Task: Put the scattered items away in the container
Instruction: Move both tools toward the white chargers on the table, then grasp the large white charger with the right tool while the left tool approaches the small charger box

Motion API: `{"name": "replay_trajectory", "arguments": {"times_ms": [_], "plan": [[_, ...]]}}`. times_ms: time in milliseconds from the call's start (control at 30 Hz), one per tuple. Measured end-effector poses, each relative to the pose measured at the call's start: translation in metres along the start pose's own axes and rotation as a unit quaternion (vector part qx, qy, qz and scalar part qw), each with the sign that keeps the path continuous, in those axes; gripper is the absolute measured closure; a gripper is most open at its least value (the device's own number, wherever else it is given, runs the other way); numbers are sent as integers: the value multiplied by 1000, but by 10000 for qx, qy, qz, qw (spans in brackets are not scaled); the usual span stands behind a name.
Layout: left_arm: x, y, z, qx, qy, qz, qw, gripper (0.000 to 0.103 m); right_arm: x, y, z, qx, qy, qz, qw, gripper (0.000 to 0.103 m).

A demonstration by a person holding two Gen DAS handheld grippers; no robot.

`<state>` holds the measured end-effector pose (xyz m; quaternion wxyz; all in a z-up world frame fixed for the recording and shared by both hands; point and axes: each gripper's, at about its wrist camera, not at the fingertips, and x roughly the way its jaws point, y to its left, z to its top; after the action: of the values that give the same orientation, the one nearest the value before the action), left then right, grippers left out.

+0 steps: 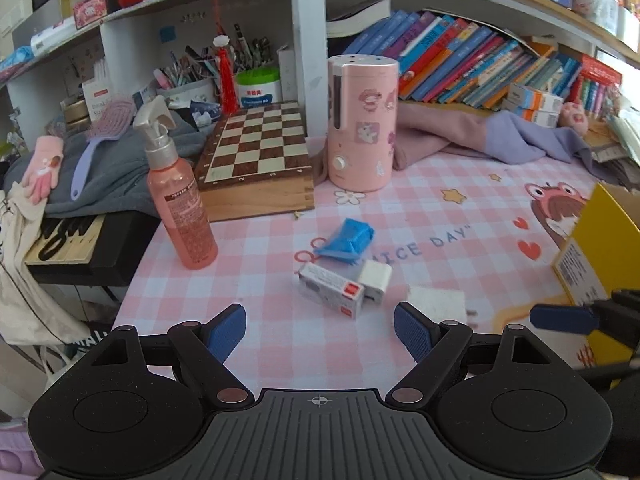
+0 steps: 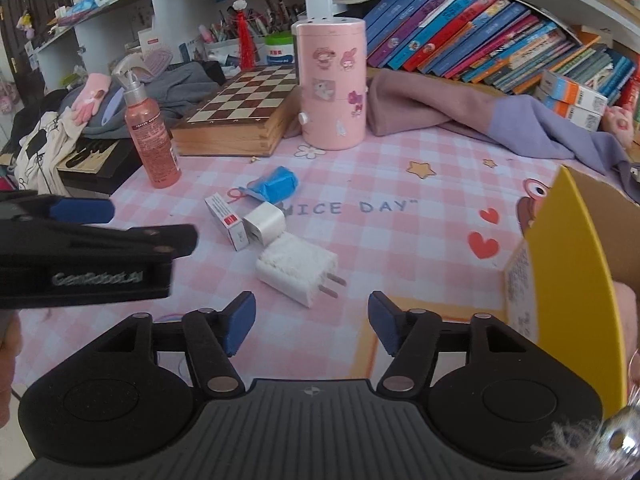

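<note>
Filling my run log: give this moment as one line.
left gripper open, empty | right gripper open, empty | charger on mat | yellow box right

Left hand-held gripper point(image 1: 320, 330) agape, empty; right hand-held gripper point(image 2: 312, 320) likewise.

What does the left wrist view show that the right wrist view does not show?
Only the left wrist view: the piano keyboard at the table's left edge, and the purple hairbrush in full.

Only the right wrist view: the white charger in full with its two metal prongs, and part of a hand at the left edge.

Both share: the pink checked mat, the blue packet, the small white box, the white cube, the pink spray bottle, the chessboard and the yellow box. Each open hand-held gripper, left and right, appears partly in the other's view.
</note>
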<state>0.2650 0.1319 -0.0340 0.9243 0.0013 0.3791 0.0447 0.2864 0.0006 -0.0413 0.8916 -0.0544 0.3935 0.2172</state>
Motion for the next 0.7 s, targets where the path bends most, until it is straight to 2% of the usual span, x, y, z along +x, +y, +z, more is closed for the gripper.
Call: {"name": "replay_trajectory", "arguments": {"times_ms": [433,600,667,700], "plan": [[18,21,10,-263,151,156,9994,19,66,18,29,4,500,-126,9987,22],[24,24,9,-346,199,147,9991,19,84,17,29,92,642,-202,9977,23],[28,22,9,-365,235,124,9990,19,88,13,28,227,667,-242,9972,28],[29,21,9,-369,245,108,9990,19,88,12,28,236,618,-276,9974,35]]}}
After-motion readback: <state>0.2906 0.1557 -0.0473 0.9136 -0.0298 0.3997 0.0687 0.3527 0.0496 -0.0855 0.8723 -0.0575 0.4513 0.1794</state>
